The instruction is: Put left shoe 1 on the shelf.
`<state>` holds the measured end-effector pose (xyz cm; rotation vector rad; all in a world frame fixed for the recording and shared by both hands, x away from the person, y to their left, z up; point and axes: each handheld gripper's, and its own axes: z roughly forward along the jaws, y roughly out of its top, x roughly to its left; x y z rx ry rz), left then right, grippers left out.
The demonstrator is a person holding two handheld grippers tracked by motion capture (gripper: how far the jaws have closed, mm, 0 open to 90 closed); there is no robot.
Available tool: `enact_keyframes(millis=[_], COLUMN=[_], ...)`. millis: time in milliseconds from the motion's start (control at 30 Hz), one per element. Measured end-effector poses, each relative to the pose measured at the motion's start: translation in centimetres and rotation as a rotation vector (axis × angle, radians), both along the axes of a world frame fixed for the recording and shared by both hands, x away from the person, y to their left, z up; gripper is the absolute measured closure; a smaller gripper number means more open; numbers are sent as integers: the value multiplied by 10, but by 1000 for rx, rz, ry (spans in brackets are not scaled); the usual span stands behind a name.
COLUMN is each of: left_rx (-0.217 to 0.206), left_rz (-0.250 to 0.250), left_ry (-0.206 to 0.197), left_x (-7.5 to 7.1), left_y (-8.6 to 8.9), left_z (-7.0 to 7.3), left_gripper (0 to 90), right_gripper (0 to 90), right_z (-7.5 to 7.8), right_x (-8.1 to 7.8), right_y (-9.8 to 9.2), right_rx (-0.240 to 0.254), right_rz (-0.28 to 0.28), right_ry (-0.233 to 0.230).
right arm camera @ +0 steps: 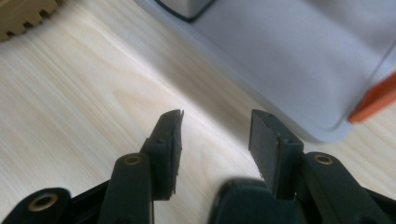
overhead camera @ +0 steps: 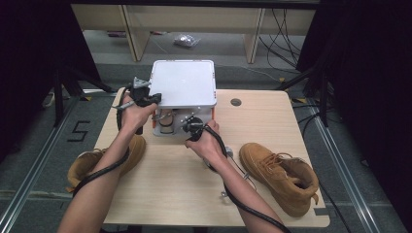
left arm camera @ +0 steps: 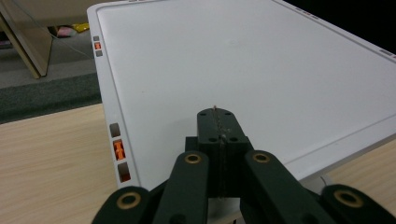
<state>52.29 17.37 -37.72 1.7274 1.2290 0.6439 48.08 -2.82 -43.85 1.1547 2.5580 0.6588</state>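
Note:
A white plastic box [overhead camera: 183, 82] with a flat lid [left arm camera: 243, 60] and orange latches [left arm camera: 118, 150] stands at the far middle of the wooden table [overhead camera: 262, 121]. My left gripper [overhead camera: 148, 99] is at the box's near left corner. Its jaws are shut with nothing between them, and the tips [left arm camera: 217, 116] lie over the lid near its front edge. My right gripper [overhead camera: 189, 127] is just in front of the box's front face. It is open [right arm camera: 215, 126] over bare table, with the box wall [right arm camera: 289, 51] and an orange latch [right arm camera: 376, 95] close beyond the tips.
One tan boot [overhead camera: 87, 162] lies at the table's left edge by my left forearm, and its sole [right arm camera: 23, 16] appears in the right gripper view. A second tan boot [overhead camera: 282, 172] lies at the near right. A cable hole [overhead camera: 236, 102] sits right of the box.

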Motion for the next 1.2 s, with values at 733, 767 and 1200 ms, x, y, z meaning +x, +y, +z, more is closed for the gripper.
enact_keyframes(millis=[733, 767, 1200], left_rx=[14, 14, 30], left_rz=[-9, -8, -13], left_ry=[-22, -28, -62], left_x=[-4, -6, -25], left_y=[1, 0, 3], left_z=[3, 3, 14], left_gripper=[662, 644, 441], right_gripper=[510, 507, 462], right_z=[14, 15, 9], right_x=[-30, -32, -51], right_y=[-43, -45, -89], right_rx=[-39, -41, -6], right_rz=[86, 78, -4], right_ry=[32, 34, 82])
